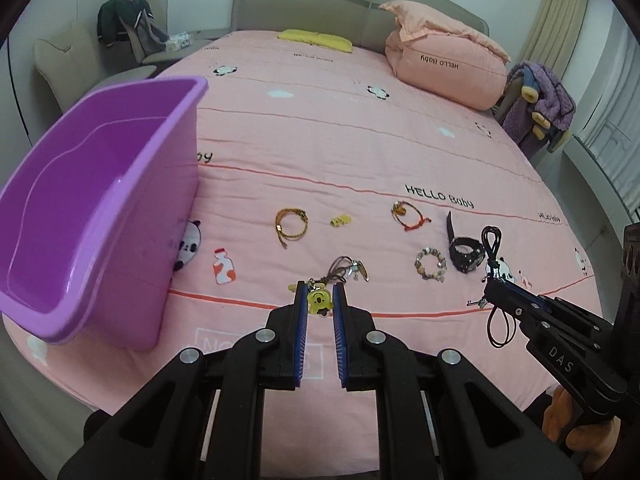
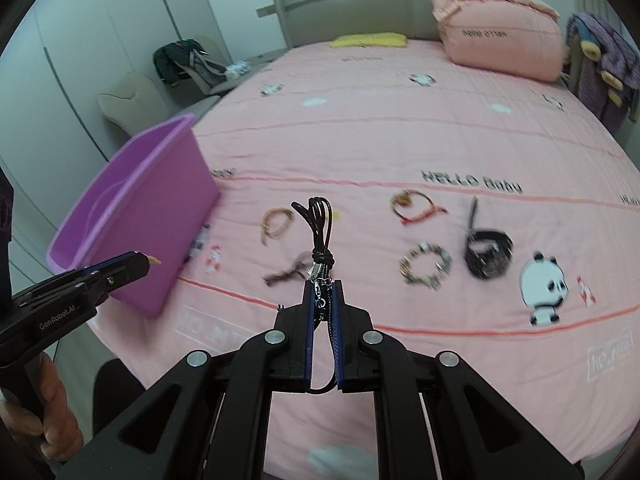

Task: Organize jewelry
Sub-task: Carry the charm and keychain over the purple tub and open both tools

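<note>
My left gripper (image 1: 320, 294) is shut on a yellow bear charm (image 1: 319, 302), lifted above the pink bedspread. My right gripper (image 2: 322, 286) is shut on a black cord necklace (image 2: 318, 224) whose loops stick up past the fingertips; in the left wrist view that gripper (image 1: 490, 282) sits at the right with the cord (image 1: 492, 244) looping above and below it. On the bed lie a gold rope bracelet (image 1: 291, 224), a small yellow piece (image 1: 339, 220), a red string bracelet (image 1: 408, 216), a beaded bracelet (image 1: 430, 264), a black watch (image 1: 464, 254) and a brown cord piece (image 1: 346, 270).
An empty purple plastic bin (image 1: 100, 208) stands on the bed's left edge, close to my left gripper (image 2: 138, 264) in the right wrist view. A pink pillow (image 1: 444, 68) and a yellow cloth (image 1: 316, 40) lie near the headboard. A chair with clothes stands left of the bed.
</note>
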The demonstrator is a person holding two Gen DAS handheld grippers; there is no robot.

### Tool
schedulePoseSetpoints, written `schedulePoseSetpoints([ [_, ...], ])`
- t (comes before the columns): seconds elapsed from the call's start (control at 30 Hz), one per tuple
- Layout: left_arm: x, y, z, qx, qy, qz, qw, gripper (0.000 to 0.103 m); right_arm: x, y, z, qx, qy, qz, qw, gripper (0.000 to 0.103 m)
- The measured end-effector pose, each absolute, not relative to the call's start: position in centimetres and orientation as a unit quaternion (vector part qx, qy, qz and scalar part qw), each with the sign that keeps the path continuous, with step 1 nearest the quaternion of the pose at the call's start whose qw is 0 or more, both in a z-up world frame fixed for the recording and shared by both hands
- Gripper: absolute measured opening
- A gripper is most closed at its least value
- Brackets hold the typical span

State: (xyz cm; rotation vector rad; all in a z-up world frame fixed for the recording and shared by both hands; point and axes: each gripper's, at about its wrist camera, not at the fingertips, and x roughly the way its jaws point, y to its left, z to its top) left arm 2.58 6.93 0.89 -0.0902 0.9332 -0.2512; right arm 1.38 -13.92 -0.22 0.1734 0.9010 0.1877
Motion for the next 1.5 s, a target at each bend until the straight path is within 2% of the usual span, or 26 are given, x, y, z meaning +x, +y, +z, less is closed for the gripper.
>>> schedulePoseSetpoints([
  [0.27,4.1,13.5,5.9,-0.052,0.407,-0.081,0.908,0.013,4.9,-6.5,4.8,0.083,0.397,0.178,0.897,0.008],
  [0.53,5.9,21.4,7.2,-0.063,0.394,-0.008,0.917,0.013,8.8,2.6,7.6,0.068,0.380,0.262,0.884,0.008],
  [0.9,9.1,29.1,4.3,-0.095,0.420,0.058,0.901,0.013,13.1,12.3,6.5,0.038,0.408,0.314,0.856,0.008],
  [1.33,10.7,32.0,-0.3,-0.124,0.472,0.093,0.868,0.014,17.0,17.3,2.5,0.005,0.475,0.304,0.826,0.009],
  [1.37,10.7,32.0,-0.4,-0.125,0.474,0.095,0.867,0.016,17.1,17.5,2.3,0.000,0.476,0.301,0.826,0.011],
  [1.4,10.7,32.1,-0.5,-0.126,0.476,0.097,0.865,0.025,17.2,17.7,2.2,-0.005,0.477,0.299,0.827,0.013],
  [1.43,10.8,32.1,-0.5,-0.127,0.477,0.101,0.864,0.035,17.1,17.8,2.3,-0.010,0.474,0.295,0.829,0.021],
  [1.47,10.7,32.2,-0.4,-0.128,0.474,0.108,0.864,0.058,17.2,17.7,2.3,-0.012,0.472,0.294,0.831,0.034],
  [1.5,10.5,32.3,-0.3,-0.128,0.469,0.114,0.867,0.074,17.1,17.6,2.5,-0.013,0.467,0.291,0.835,0.039],
])
